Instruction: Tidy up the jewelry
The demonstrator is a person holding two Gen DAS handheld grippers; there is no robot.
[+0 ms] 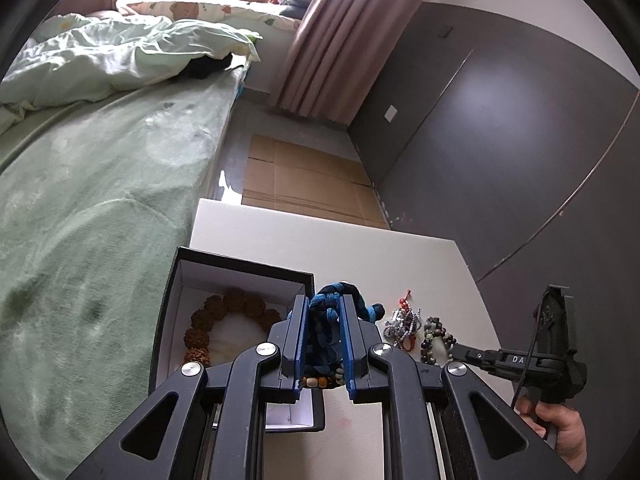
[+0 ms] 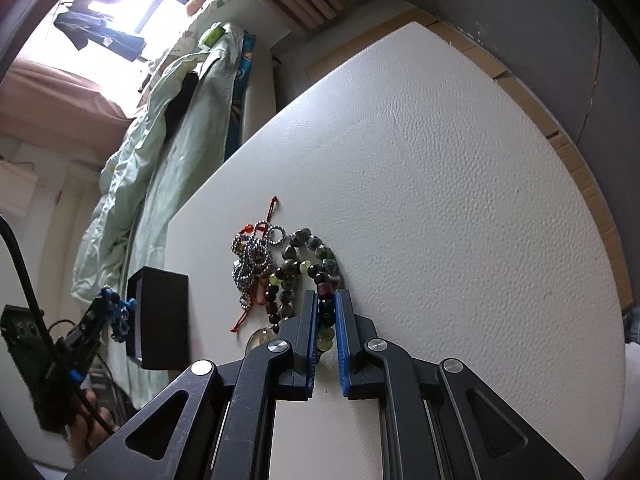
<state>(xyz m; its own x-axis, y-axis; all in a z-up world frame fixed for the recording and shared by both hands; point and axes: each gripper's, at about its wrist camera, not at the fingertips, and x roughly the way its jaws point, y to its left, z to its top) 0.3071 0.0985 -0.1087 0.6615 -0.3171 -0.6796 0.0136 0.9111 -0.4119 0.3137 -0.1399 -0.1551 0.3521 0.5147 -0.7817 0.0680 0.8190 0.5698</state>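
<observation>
My left gripper [image 1: 325, 308] is shut on a blue braided bracelet [image 1: 336, 294] with small wooden beads, held over the right wall of an open black box [image 1: 170, 292]. A bracelet of large brown seeds [image 1: 224, 326] lies inside the box. On the white table [image 2: 440, 180] my right gripper [image 2: 327, 300] is shut on a bracelet of dark green and brown stone beads [image 2: 304, 264]. A tangle of silver bead chain with red cord [image 2: 254, 264] lies just left of it. In the left wrist view the right gripper [image 1: 456, 348] touches the stone beads [image 1: 434, 336] beside the silver chain [image 1: 402, 322].
A bed with a green blanket [image 1: 92, 200] runs along the table's left side. Flattened cardboard [image 1: 304, 176] covers the floor beyond the table, by a dark grey wall [image 1: 500, 140]. A hand [image 1: 560, 428] holds the right gripper's handle. The black box [image 2: 160, 316] stands at the table's left edge.
</observation>
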